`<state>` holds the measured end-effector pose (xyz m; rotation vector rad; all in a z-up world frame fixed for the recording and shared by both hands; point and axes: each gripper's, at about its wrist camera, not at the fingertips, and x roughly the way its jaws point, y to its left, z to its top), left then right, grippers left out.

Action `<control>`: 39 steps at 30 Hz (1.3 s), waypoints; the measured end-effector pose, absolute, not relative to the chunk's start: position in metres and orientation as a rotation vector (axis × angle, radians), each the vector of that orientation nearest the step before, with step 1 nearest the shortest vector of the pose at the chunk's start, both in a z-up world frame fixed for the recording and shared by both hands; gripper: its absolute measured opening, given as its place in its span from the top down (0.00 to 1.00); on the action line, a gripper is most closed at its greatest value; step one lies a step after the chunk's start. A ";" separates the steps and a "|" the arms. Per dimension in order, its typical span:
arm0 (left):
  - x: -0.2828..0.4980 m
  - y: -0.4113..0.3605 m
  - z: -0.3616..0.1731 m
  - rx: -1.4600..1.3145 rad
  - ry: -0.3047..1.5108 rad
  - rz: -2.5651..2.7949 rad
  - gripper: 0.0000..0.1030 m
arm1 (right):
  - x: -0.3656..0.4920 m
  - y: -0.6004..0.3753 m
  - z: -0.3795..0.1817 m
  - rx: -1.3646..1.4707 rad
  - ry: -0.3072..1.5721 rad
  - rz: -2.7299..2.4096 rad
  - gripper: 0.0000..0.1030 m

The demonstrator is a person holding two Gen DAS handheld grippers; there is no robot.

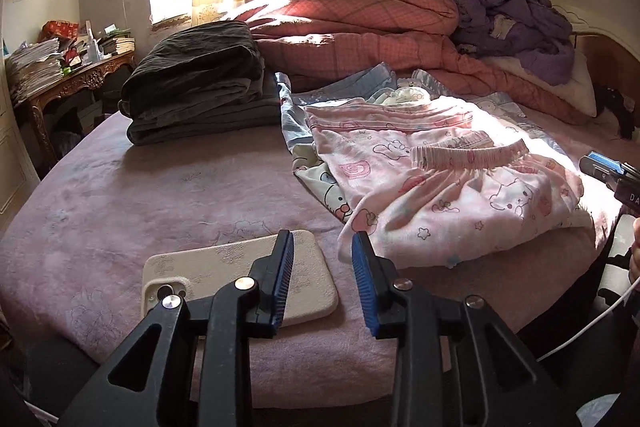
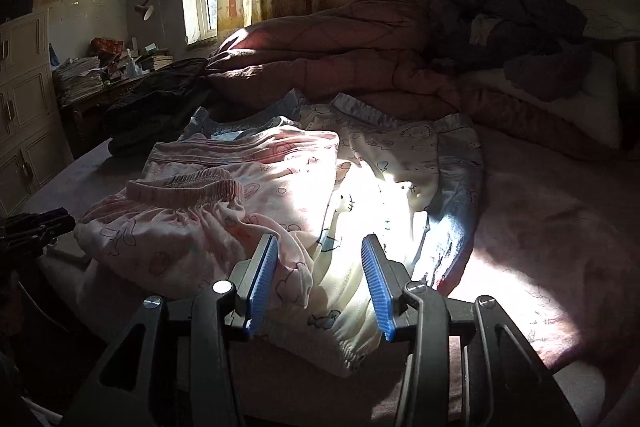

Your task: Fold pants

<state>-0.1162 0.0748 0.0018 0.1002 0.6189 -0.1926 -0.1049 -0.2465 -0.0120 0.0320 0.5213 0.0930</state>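
The pink pants (image 1: 460,195) lie folded on the bed (image 1: 120,195), on top of a blue-edged cartoon-print garment (image 1: 320,187); the gathered elastic waistband (image 1: 472,155) faces up. In the left wrist view the pants sit at 1 o'clock from the left gripper (image 1: 322,247).

Left gripper: jaws released, nothing between the blue pads. A phone in a cream case (image 1: 240,283) lies on the bed under the left finger.

Right gripper (image 2: 318,251): jaws released, hovering over the near hem of the pants (image 2: 208,215); the pads appear clear of the fabric, though glare limits certainty.

A dark folded stack (image 1: 196,83) sits at 11 o'clock. The right gripper's body carries white lettering at the left view's edge; only "DA" is readable.
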 end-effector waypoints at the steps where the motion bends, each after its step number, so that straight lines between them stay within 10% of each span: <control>1: -0.119 0.074 0.003 0.102 0.616 -0.204 0.71 | -0.107 -0.248 -0.008 0.004 0.508 0.078 0.57; 23: -0.111 0.009 -0.017 0.716 0.631 -0.663 0.61 | -0.093 -0.173 -0.034 -0.507 0.686 0.468 0.47; 39: -0.104 0.015 -0.036 0.771 0.583 -0.631 0.61 | -0.107 -0.148 -0.046 -0.774 0.479 0.452 0.47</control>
